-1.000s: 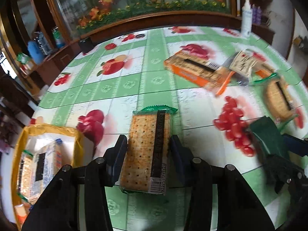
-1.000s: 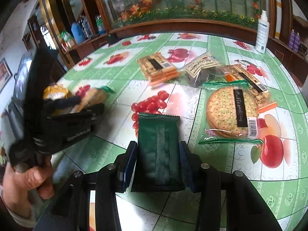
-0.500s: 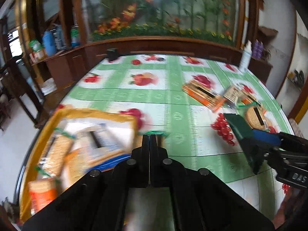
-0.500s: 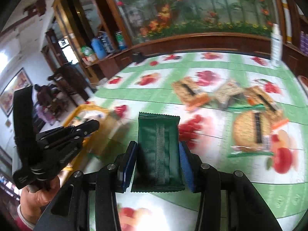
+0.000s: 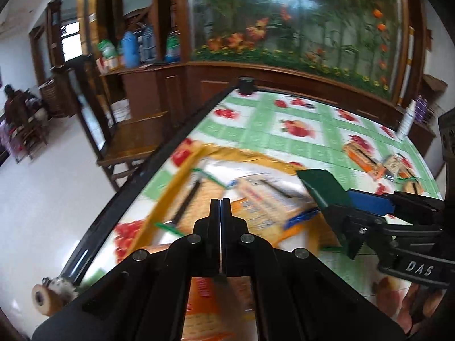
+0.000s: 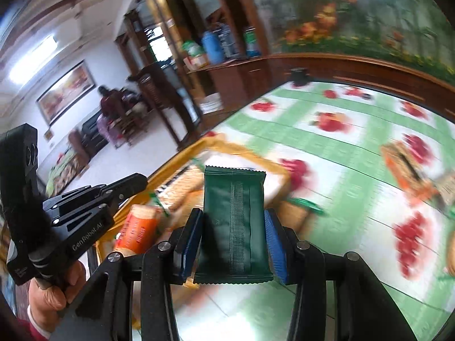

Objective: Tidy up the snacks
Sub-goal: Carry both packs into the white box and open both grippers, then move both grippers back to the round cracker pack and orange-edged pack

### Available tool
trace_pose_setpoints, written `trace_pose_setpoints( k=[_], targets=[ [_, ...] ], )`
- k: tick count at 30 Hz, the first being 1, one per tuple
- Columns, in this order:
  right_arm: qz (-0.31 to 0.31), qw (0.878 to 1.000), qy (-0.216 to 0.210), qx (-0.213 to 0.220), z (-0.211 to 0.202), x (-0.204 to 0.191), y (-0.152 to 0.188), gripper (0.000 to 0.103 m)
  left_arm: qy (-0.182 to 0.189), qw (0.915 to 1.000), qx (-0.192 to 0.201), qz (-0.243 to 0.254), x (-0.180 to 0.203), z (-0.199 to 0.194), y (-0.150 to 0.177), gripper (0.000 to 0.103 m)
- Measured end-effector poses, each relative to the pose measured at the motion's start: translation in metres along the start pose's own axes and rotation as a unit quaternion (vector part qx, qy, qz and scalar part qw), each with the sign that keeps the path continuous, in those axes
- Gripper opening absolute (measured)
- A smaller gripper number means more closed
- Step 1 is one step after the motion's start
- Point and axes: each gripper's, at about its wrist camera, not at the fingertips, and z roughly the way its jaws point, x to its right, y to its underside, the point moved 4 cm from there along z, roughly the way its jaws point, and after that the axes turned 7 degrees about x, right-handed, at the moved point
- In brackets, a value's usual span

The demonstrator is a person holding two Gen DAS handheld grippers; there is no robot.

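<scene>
While the right gripper [image 6: 233, 244] clamps the green packet [image 6: 233, 221], carry it lower-left over the yellow tray [image 6: 241, 153]; left gripper [image 5: 220, 213] is shut, empty.

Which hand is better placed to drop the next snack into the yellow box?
Right. The right gripper is shut on the dark green packet, with the yellow box just ahead of it. The left gripper is shut with nothing between its fingers.

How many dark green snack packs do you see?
1. The dark green packet is clamped in the right gripper, above the yellow tray. More might hide among the blurry snacks.
</scene>
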Motion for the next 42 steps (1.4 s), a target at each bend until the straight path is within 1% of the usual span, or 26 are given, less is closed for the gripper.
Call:
trace_pose_setpoints(
  k=[2, 4, 6, 7, 8, 9, 10, 11, 12, 13, 16, 20, 22, 24, 26, 29, 30, 33, 35, 38, 39, 42],
  targets=[
    [-0.015, 1.0, -0.012, -0.011, 0.019, -0.02, -0.003, 0.045, -0.006, 0.9999, -0.006, -0.015, -0.013, 0.001, 0.003, 0.0],
    [-0.027, 0.999, -0.016, -0.021, 0.035, -0.034, -0.003, 0.045, -0.011, 0.9995, -0.002, -0.029, -0.023, -0.003, 0.005, 0.0],
    [-0.039, 0.999, -0.019, -0.03, 0.05, -0.046, -0.003, 0.046, -0.012, 0.9995, -0.002, -0.03, -0.025, -0.005, 0.004, 0.003],
    [-0.042, 0.998, -0.019, -0.034, 0.057, -0.049, -0.002, 0.048, -0.016, 0.9995, 0.001, -0.027, -0.024, -0.007, 0.003, 0.01],
    [-0.043, 0.998, -0.016, -0.034, 0.057, -0.05, 0.0, 0.048, -0.021, 0.9995, 0.004, -0.022, -0.023, -0.009, 0.003, 0.026],
    [-0.044, 0.998, -0.013, -0.033, 0.058, -0.051, 0.0, 0.051, -0.027, 0.9995, 0.011, -0.016, -0.02, -0.011, 0.002, 0.038],
    [-0.041, 0.999, -0.014, -0.029, 0.056, -0.05, 0.001, 0.058, -0.036, 0.9991, 0.019, -0.011, -0.017, -0.014, 0.002, 0.059],
    [-0.038, 0.999, -0.014, -0.026, 0.055, -0.046, 0.001, 0.06, -0.041, 0.9988, 0.025, -0.007, -0.016, -0.016, 0.0, 0.07],
    [-0.035, 0.999, -0.01, -0.024, 0.051, -0.043, 0.001, 0.061, -0.033, 0.9988, 0.035, -0.005, -0.012, -0.02, -0.001, 0.072],
    [-0.028, 0.999, -0.003, -0.019, 0.046, -0.035, 0.002, 0.062, -0.027, 0.9989, 0.039, -0.002, -0.009, -0.021, -0.002, 0.072],
    [-0.005, 1.0, 0.012, -0.009, 0.029, -0.009, 0.003, 0.062, -0.025, 0.9987, 0.04, 0.018, 0.009, -0.021, -0.003, 0.072],
    [0.015, 0.999, 0.036, 0.003, 0.006, 0.019, 0.004, 0.063, -0.009, 0.9987, 0.037, 0.034, 0.033, -0.021, -0.003, 0.072],
    [0.024, 0.998, 0.049, 0.011, -0.009, 0.035, 0.008, 0.071, -0.004, 0.9986, 0.036, 0.039, 0.043, -0.022, -0.003, 0.074],
    [0.031, 0.997, 0.065, 0.018, -0.023, 0.049, 0.011, 0.075, 0.001, 0.9984, 0.035, 0.044, 0.053, -0.021, -0.003, 0.079],
    [0.044, 0.995, 0.083, 0.026, -0.042, 0.068, 0.017, 0.076, 0.009, 0.9982, 0.031, 0.051, 0.064, -0.021, -0.003, 0.08],
    [0.058, 0.992, 0.11, 0.03, -0.062, 0.092, 0.025, 0.083, 0.024, 0.9975, 0.025, 0.061, 0.083, -0.019, -0.003, 0.081],
    [0.064, 0.99, 0.124, 0.033, -0.073, 0.104, 0.03, 0.086, 0.03, 0.9972, 0.02, 0.065, 0.09, -0.017, -0.002, 0.081],
    [0.081, 0.984, 0.153, 0.038, -0.1, 0.13, 0.043, 0.087, 0.056, 0.9954, 0.006, 0.078, 0.118, -0.011, 0.001, 0.082],
    [0.093, 0.978, 0.181, 0.038, -0.119, 0.151, 0.053, 0.089, 0.069, 0.9935, -0.006, 0.09, 0.139, -0.006, 0.003, 0.081],
    [0.115, 0.969, 0.215, 0.04, -0.147, 0.18, 0.067, 0.09, 0.093, 0.9891, -0.023, 0.112, 0.173, 0.001, 0.008, 0.081],
    [0.124, 0.964, 0.232, 0.039, -0.158, 0.194, 0.073, 0.091, 0.1, 0.9877, -0.025, 0.117, 0.183, 0.002, 0.009, 0.081],
    [0.142, 0.956, 0.253, 0.044, -0.178, 0.215, 0.083, 0.093, 0.119, 0.9827, -0.041, 0.136, 0.212, 0.01, 0.015, 0.081]
  ],
)
